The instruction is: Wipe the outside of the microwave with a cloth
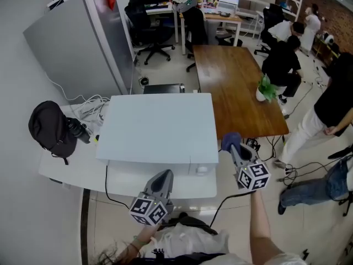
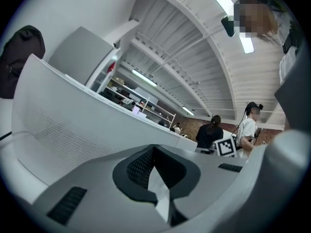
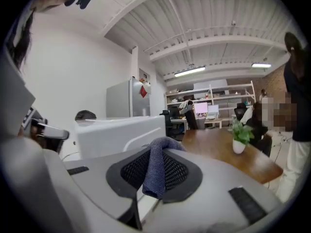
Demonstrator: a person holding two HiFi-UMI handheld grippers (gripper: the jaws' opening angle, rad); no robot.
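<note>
The white microwave (image 1: pixel 160 127) stands on a white table (image 1: pixel 71 170) straight in front of me. My right gripper (image 1: pixel 232 144) hovers off the microwave's front right corner, shut on a blue-grey cloth (image 1: pixel 230 140). In the right gripper view the cloth (image 3: pixel 156 171) drapes over the closed jaws, with the microwave (image 3: pixel 121 132) to their left. My left gripper (image 1: pixel 163 175) is low at the microwave's front edge, jaws together and holding nothing. The left gripper view shows the microwave's vented white side (image 2: pixel 73 125) close above that gripper (image 2: pixel 154 178).
A black bag (image 1: pixel 52 128) and a tangle of white cables (image 1: pixel 91 110) lie on the table left of the microwave. A long wooden table (image 1: pixel 237 93) with a potted plant (image 1: pixel 266 88) stands to the right. A grey fridge (image 1: pixel 77 43) is behind; people stand at far right.
</note>
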